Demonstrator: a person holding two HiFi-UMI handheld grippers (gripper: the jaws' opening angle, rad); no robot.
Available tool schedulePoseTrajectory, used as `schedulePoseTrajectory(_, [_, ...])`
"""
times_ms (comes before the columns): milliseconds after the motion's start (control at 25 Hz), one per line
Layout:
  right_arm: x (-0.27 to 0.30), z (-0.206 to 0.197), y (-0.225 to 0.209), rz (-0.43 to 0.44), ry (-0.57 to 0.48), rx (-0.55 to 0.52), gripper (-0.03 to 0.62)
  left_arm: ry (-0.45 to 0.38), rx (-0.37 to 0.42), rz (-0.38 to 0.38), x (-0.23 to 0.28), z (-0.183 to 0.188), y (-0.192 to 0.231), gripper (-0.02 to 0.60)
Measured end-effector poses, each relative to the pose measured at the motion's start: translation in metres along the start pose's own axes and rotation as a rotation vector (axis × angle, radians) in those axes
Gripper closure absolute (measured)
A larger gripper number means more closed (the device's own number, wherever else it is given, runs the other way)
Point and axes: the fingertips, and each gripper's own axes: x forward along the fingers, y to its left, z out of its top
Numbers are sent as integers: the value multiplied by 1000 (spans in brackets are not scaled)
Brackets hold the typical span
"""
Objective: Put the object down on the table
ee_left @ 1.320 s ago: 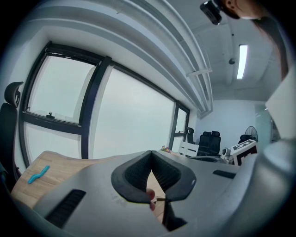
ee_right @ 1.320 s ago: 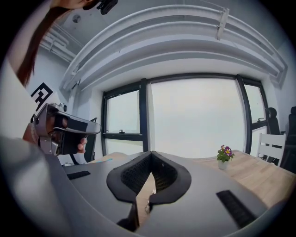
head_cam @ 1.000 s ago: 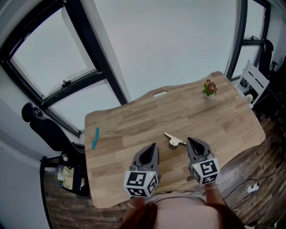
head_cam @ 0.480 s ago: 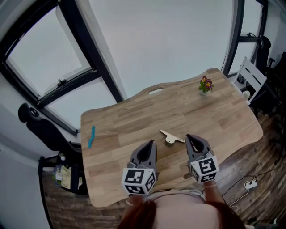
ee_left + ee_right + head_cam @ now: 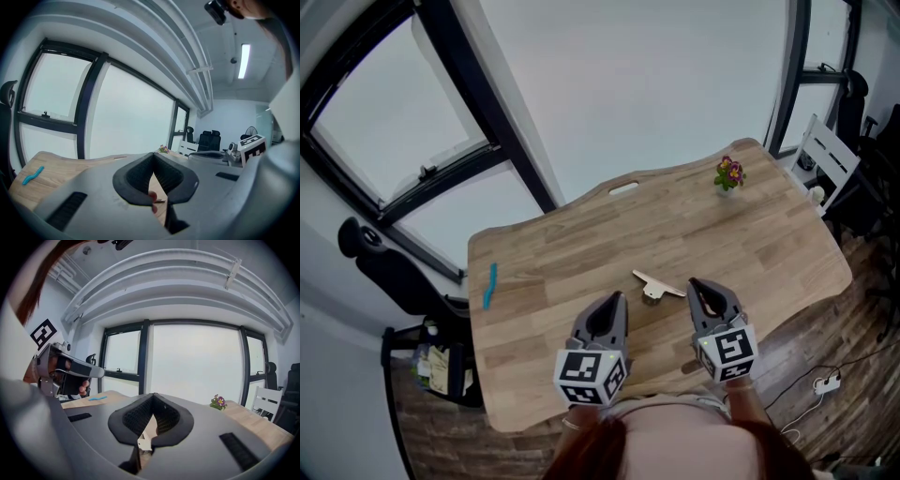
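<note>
The pale flat wooden piece already lies on the wooden counter, so my left gripper and right gripper rest closed, empty.

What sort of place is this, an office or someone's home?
Most likely an office or a lab: a long wooden table stands beside tall dark-framed windows, there are black swivel chairs across the room, and a strip light on the ceiling.
</note>
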Motion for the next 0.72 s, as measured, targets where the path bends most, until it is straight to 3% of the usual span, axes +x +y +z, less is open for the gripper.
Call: schedulePoseTrajectory(720, [-1, -11, -20, -26, 8, 42, 594, 13, 9, -20, 17, -1, -10, 580])
